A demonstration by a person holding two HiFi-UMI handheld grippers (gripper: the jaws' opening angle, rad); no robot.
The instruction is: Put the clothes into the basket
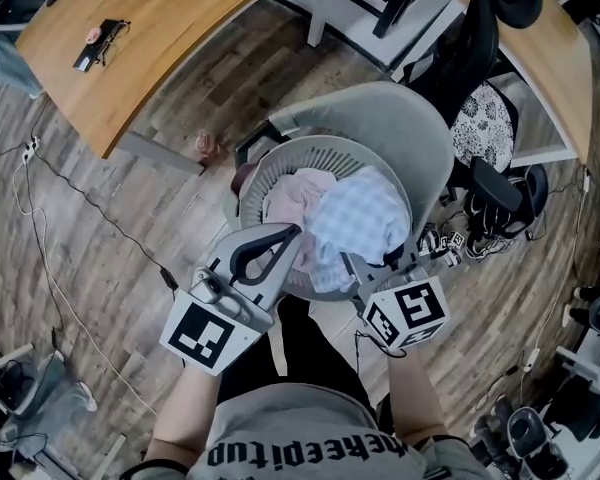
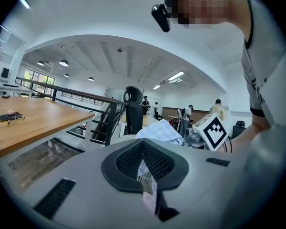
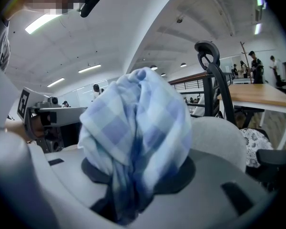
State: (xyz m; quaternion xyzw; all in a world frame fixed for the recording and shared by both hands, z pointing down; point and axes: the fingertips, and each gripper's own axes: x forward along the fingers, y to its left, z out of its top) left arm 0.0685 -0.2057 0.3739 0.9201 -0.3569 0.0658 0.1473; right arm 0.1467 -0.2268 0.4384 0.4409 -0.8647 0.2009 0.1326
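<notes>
Over the ribbed basket [image 1: 280, 160], right claw [image 3: 133, 175] grips checked cloth [image 3: 138, 123]; left claw [image 1: 292, 236] pinches pale fabric [image 2: 147, 178].

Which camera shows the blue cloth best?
Right gripper view: the blue checked cloth fills it, pinched by the right gripper. Head view shows it small, over the basket; left gripper view, just its top.

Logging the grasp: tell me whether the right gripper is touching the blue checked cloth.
Touching. The right gripper view shows the blue checked cloth bunched between the jaws of the right gripper, both pads pressing into it.
</notes>
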